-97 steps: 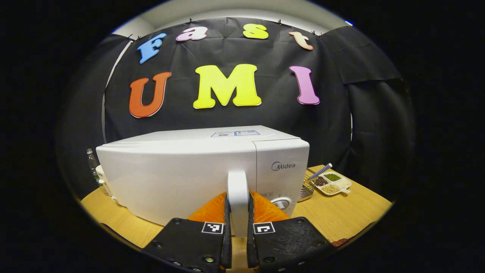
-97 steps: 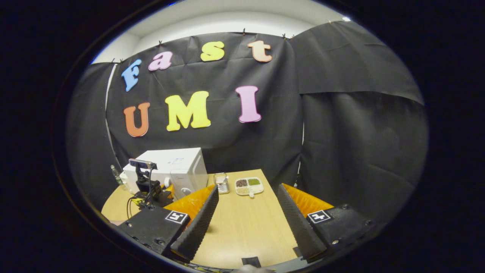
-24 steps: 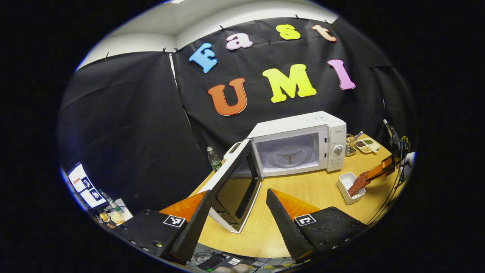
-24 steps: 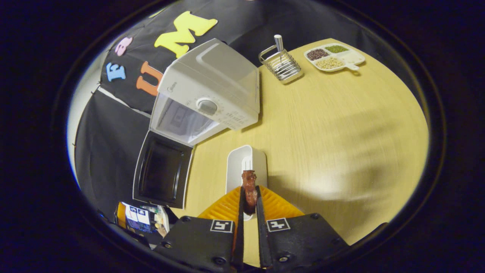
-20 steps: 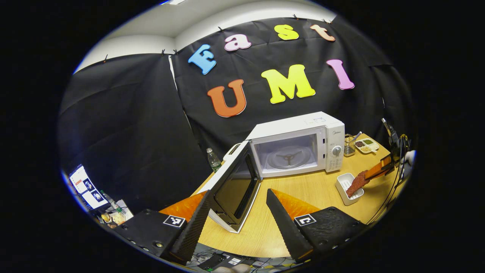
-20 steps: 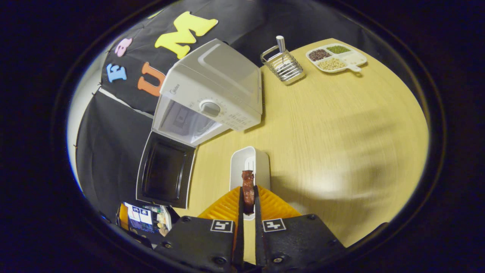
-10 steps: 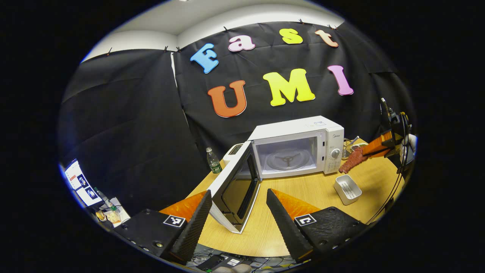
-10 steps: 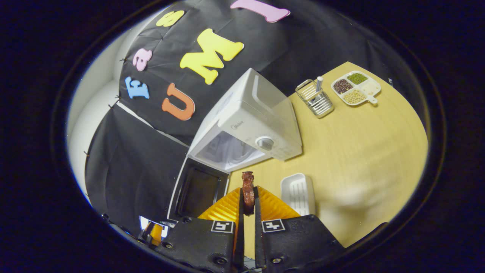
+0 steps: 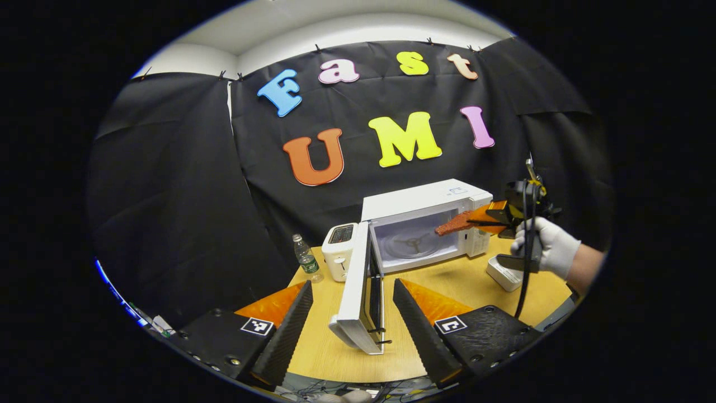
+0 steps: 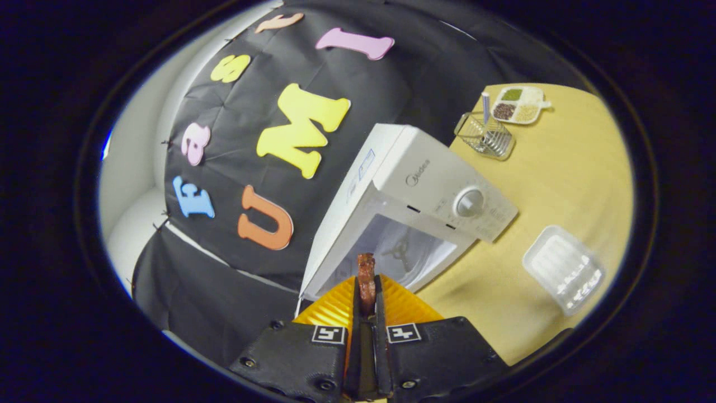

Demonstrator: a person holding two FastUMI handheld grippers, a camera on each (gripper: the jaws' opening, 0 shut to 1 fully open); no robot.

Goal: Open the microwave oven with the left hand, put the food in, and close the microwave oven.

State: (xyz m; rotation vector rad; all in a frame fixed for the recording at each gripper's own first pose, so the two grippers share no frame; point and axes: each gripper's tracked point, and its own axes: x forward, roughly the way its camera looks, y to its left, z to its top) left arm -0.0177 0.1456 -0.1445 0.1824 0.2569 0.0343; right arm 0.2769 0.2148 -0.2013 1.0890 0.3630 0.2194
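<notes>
Two grippers split the work: the left gripper [image 9: 351, 319] hangs wide open and empty before the swung-out microwave door [image 9: 362, 291], while the right gripper [image 10: 366, 299] is clamped on a strip of reddish-brown meat [image 10: 366, 282]. Half a second ago that meat was above the table just beside the white tray [image 10: 564, 268]; now, in the left gripper view, a gloved hand [image 9: 545, 246] has carried it up to the mouth of the microwave oven [image 9: 425, 224], its tip in front of the cavity above the turntable [image 9: 411, 246]. The emptied tray sits near the table's front-right edge. Opening looks done; insertion seems under way, release and closing remain.
</notes>
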